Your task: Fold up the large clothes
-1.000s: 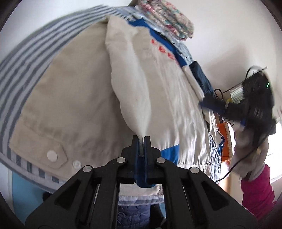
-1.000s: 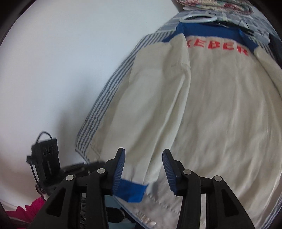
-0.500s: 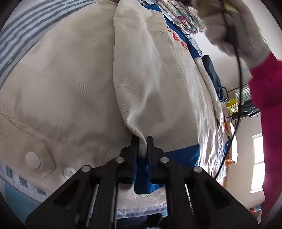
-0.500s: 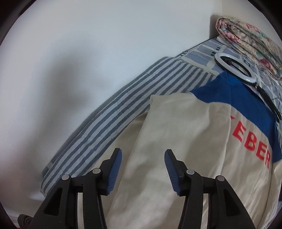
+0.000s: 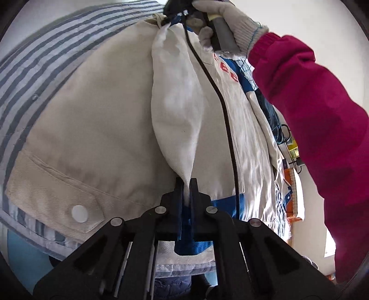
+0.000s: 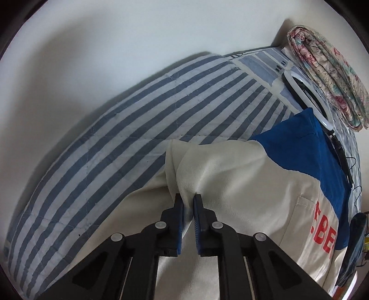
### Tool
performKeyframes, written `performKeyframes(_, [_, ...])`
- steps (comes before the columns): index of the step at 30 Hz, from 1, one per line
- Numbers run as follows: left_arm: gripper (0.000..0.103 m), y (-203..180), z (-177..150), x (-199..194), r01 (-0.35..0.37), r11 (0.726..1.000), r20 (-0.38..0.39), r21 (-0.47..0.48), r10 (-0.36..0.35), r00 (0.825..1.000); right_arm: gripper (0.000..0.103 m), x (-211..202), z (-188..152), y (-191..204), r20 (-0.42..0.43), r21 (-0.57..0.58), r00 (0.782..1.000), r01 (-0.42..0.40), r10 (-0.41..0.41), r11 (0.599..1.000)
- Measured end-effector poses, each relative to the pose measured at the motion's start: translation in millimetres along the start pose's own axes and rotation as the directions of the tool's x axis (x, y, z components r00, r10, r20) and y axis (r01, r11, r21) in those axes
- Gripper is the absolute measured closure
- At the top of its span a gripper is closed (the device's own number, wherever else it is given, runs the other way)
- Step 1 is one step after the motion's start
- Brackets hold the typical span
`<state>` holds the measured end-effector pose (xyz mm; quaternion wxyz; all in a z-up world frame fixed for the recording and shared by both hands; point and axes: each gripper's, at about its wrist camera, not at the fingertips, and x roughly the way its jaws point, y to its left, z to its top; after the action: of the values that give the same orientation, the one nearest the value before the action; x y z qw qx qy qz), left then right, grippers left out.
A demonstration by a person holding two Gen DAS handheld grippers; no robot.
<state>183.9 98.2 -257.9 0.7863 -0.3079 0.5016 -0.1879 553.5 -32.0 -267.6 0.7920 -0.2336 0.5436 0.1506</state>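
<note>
the left claw [image 5: 186,182] was clamped on the cuff end of a cream sleeve [image 5: 177,110], its jaws nearly together with the cloth pinched between them. the right claw [image 6: 188,199] was likewise closed on a bunched fold of the cream jacket [image 6: 242,184] near its shoulder corner. in the left wrist view the sleeve was stretched taut between the two claws, above the jacket's body. the jacket lay spread on a bed with a blue-and-white striped bedspread [image 6: 138,129]; it had a blue yoke and red lettering. a gloved hand [image 5: 228,20] in a magenta sleeve held the right tool. a floral quilt [image 6: 327,78] lay folded at the far edge, a white ring [image 6: 306,97] beside it.
</note>
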Motion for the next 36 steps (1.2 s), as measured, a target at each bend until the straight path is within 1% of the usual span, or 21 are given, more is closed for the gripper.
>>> performKeyframes(3, [0.101,7,5,-21,-0.012,1.000,0.033,-0.003,0.012,0.999,0.102,-17,6,-6,0.036,0.022,0.999,-0.023,0.022,0.999])
performKeyframes(7, [0.101,27,19,-54,-0.102,0.994,0.129,-0.028,0.105,0.986,0.102,-40,25,-12,0.101,0.089,0.992,-0.081,0.072,0.993])
performKeyframes(8, [0.101,35,23,-58,-0.114,0.992,0.135,-0.051,0.120,0.984,0.102,-40,29,-12,0.112,0.103,0.990,-0.093,0.081,0.990])
performKeyframes(11, [0.101,52,25,-48,-0.126,0.985,0.102,-0.116,0.138,0.985,0.101,-25,41,-2,0.117,0.114,0.988,-0.113,0.100,0.987])
performKeyframes(12, [0.101,56,24,-44,-0.145,0.981,0.092,-0.130,0.157,0.983,0.096,-18,43,2,0.114,0.112,0.989,-0.112,0.099,0.987])
performKeyframes(13, [0.101,57,23,-39,-0.169,0.977,0.075,-0.129,0.179,0.981,0.086,-10,43,5,0.108,0.110,0.990,-0.104,0.093,0.988])
performKeyframes(14, [0.101,56,23,-37,-0.196,0.972,0.068,-0.129,0.206,0.976,0.079,-4,42,9,0.103,0.107,0.991,-0.097,0.086,0.990])
performKeyframes(15, [0.098,58,23,-37,-0.210,0.969,0.068,-0.131,0.220,0.973,0.073,-4,41,8,0.112,0.103,0.990,-0.102,0.090,0.989])
performKeyframes(17, [0.095,57,23,-42,-0.215,0.969,0.084,-0.121,0.225,0.971,0.070,-16,33,1,0.154,0.115,0.980,-0.145,0.127,0.983])
performKeyframes(18, [0.090,58,24,-47,-0.223,0.968,0.102,-0.116,0.235,0.967,0.064,-24,27,-6,0.175,0.121,0.972,-0.177,0.155,0.977])
performKeyframes(19, [0.077,59,24,-51,-0.225,0.968,0.118,-0.109,0.238,0.964,0.058,-35,18,-13,0.201,0.125,0.966,-0.190,0.163,0.974])
performKeyframes(20, [0.068,61,24,-54,-0.223,0.969,0.129,-0.106,0.236,0.963,0.058,-47,7,-24,0.233,0.130,0.960,-0.187,0.153,0.974])
performKeyframes(21, [0.053,62,24,-56,-0.219,0.970,0.137,-0.103,0.232,0.963,0.057,-56,-4,-31,0.249,0.137,0.959,-0.176,0.138,0.975])
performKeyframes(23, [0.051,64,24,-57,-0.220,0.971,0.144,-0.097,0.233,0.962,0.058,-66,-31,-50,0.258,0.153,0.959,-0.160,0.117,0.975])
performKeyframes(25, [0.050,68,28,-58,-0.242,0.966,0.145,-0.096,0.254,0.956,0.059,-61,-54,-63,0.222,0.191,0.970,-0.144,0.100,0.971])
performKeyframes(26, [0.050,70,30,-54,-0.254,0.963,0.135,-0.093,0.265,0.955,0.062,-56,-64,-66,0.207,0.202,0.972,-0.152,0.110,0.967])
performKeyframes(28, [0.050,78,35,-47,-0.255,0.960,0.094,-0.113,0.266,0.959,0.063,-39,-83,-65,0.169,0.202,0.975,-0.175,0.142,0.963])
performKeyframes(30, [0.050,89,37,-40,-0.236,0.960,0.057,-0.148,0.247,0.967,0.063,-23,-93,-56,0.136,0.186,0.981,-0.164,0.140,0.969])
performKeyframes(32, [0.050,88,37,-41,-0.233,0.961,0.069,-0.149,0.245,0.967,0.063,-5,-98,-45,0.099,0.160,0.989,-0.127,0.112,0.979])
performKeyframes(34, [0.050,86,39,-39,-0.235,0.963,0.063,-0.134,0.245,0.968,0.063,-3,-99,-42,0.109,0.150,0.990,-0.106,0.090,0.983])
performKeyframes(36, [0.050,85,40,-38,-0.232,0.964,0.065,-0.130,0.242,0.968,0.065,-10,-100,-44,0.100,0.176,0.990,-0.117,0.100,0.977])
